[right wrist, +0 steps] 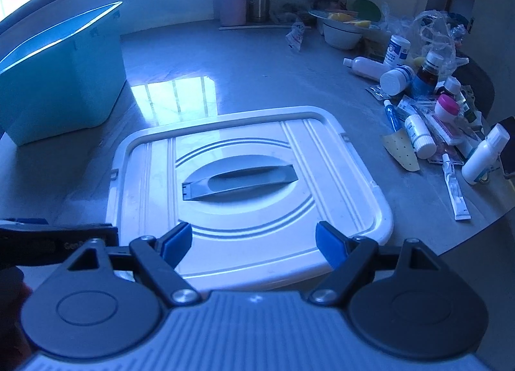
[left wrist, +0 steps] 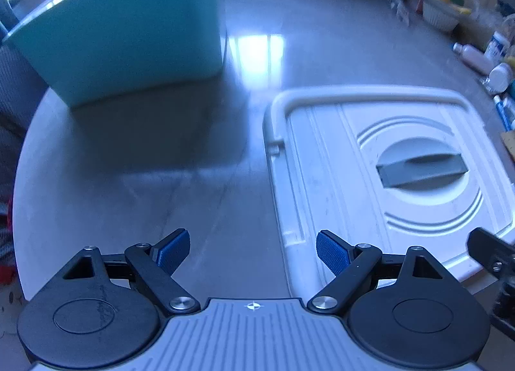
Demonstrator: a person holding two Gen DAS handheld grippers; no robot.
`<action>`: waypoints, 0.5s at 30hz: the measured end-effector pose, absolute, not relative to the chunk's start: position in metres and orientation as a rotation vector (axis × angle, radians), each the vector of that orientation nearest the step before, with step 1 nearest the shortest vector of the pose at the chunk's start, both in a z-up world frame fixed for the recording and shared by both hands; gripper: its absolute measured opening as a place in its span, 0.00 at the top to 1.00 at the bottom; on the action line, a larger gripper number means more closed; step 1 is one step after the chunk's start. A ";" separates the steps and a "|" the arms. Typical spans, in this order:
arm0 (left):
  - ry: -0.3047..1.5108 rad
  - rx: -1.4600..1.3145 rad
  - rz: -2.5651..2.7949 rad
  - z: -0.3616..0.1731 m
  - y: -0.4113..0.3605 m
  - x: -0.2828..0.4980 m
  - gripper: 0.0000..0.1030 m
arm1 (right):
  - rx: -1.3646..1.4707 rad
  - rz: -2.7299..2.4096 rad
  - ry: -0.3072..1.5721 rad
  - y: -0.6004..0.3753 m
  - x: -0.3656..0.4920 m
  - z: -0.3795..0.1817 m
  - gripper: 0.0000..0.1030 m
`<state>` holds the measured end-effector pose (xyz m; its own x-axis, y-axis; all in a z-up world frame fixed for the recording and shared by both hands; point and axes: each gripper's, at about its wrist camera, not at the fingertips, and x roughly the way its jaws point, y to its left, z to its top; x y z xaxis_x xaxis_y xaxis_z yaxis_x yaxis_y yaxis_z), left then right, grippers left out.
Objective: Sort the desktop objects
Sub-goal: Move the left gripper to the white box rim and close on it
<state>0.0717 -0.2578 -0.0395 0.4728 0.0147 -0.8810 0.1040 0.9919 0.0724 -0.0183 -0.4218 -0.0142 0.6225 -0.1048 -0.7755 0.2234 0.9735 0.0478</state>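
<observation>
Grey tabletop (right wrist: 273, 65) bore a teal bin (right wrist: 61, 81), interior hidden, at left, and a white lidded box (right wrist: 244, 184), closed, grey handle (right wrist: 238, 182) flat, at centre. Bottles and tubes (right wrist: 425, 113) lay heaped at right. Left hand-held gripper (left wrist: 252, 252) and right hand-held gripper (right wrist: 254, 243) stood open, empty.
</observation>
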 end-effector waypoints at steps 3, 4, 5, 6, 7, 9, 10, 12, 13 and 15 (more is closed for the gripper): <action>1.141 0.108 -0.046 -0.046 -0.259 0.081 0.15 | 0.147 -0.193 0.875 -0.426 -0.018 -0.013 0.19; 1.164 0.100 -0.044 -0.048 -0.260 0.085 0.15 | 0.150 -0.194 0.874 -0.428 -0.018 -0.013 0.19; 1.185 0.090 -0.043 -0.050 -0.260 0.088 0.15 | 0.152 -0.196 0.873 -0.429 -0.018 -0.013 0.19; 1.195 0.076 -0.042 -0.051 -0.260 0.091 0.14 | 0.155 -0.197 0.873 -0.430 -0.018 -0.013 0.19; 1.199 0.063 -0.037 -0.051 -0.259 0.093 0.13 | 0.160 -0.200 0.871 -0.432 -0.018 -0.013 0.19; 1.216 0.065 -0.015 -0.054 -0.259 0.097 0.01 | 0.170 -0.202 0.870 -0.434 -0.018 -0.013 0.19; 1.224 0.050 -0.007 -0.056 -0.257 0.098 0.00 | 0.175 -0.202 0.871 -0.434 -0.018 -0.014 0.19; 1.245 -0.012 0.001 -0.059 -0.249 0.100 0.00 | 0.173 -0.198 0.872 -0.433 -0.018 -0.014 0.19; 1.255 -0.049 -0.002 -0.061 -0.244 0.101 0.00 | 0.171 -0.196 0.873 -0.432 -0.018 -0.015 0.19; 1.275 -0.111 -0.013 -0.063 -0.235 0.103 0.00 | 0.173 -0.194 0.876 -0.431 -0.018 -0.016 0.19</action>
